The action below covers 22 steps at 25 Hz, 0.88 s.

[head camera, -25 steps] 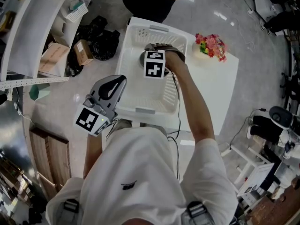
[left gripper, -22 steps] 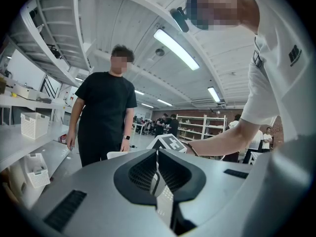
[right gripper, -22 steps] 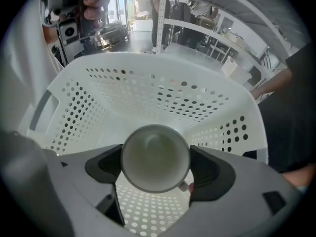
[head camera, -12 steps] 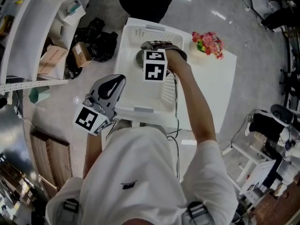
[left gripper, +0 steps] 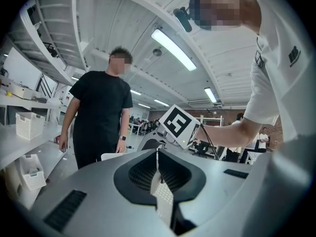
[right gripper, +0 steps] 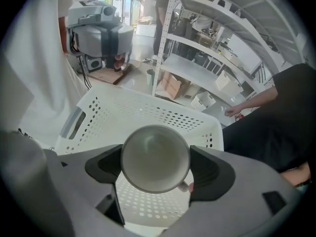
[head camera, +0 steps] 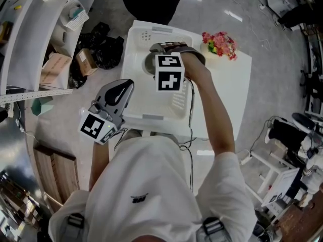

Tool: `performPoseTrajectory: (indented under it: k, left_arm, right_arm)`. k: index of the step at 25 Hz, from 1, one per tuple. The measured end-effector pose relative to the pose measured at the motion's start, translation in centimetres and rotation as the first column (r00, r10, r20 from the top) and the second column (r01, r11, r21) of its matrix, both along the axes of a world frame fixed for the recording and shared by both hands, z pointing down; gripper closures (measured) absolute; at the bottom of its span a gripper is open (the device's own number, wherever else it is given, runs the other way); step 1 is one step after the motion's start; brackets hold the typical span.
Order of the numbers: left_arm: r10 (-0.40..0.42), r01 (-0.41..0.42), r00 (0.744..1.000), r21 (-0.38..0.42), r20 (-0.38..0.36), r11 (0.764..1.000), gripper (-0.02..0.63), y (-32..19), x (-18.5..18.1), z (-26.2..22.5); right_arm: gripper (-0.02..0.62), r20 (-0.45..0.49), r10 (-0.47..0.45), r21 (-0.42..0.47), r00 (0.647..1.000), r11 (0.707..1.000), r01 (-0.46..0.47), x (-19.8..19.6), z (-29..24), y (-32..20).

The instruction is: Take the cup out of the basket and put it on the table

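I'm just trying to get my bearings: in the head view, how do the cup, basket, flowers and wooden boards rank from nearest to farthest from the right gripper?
1. Cup: clamped in the right gripper.
2. Basket: directly under it.
3. Flowers: on the table, to its right.
4. Wooden boards: far off, lower left.

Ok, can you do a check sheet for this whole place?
Surface: white table, mostly bare beside the basket.
Job's things: white cup in the right claw, over the white basket.
Clutter: pink flowers on the table.
Claws: right claw shut on the cup; left claw shut, empty, off the table.
Cables: black cable trailing from the right claw.
Surroundings: shelves, boxes, black bags, a person in black.
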<state>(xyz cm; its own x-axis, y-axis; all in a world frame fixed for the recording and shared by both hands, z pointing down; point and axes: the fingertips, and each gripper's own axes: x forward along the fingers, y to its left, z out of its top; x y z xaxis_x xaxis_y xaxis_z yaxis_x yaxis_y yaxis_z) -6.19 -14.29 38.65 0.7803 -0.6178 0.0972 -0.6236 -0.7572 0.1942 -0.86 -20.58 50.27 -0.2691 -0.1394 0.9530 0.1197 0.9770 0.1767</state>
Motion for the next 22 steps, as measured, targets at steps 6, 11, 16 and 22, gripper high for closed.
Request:
performPoseTrajectory:
  k: [6,11,16,22]
  left_arm:
    - [0.028,-0.027,1.0,0.009,-0.003,1.0,0.586,0.0,0.8,-0.2]
    - [0.055,-0.055,0.998,0.015,-0.002,0.998,0.586,0.3,1.9,-0.5]
    - [0.087,-0.087,0.996,0.021,-0.003,0.996,0.586,0.7,3.1,-0.8]
    - [0.127,-0.127,0.992,0.031,-0.004,0.991,0.586,1.1,4.7,-1.1]
  right_arm:
    - [0.175,0.006,0.009,0.019,1.0,1.0,-0.009,0.8,-2.3,0.8]
    - [0.175,0.01,0.022,0.033,1.0,0.999,-0.023,2.0,-4.2,1.6]
    - [0.175,0.014,0.045,0.047,0.999,0.998,-0.045,3.5,-5.7,2.3]
    - [0.175,0.02,0.085,0.065,0.996,0.994,-0.086,5.5,-7.4,3.3]
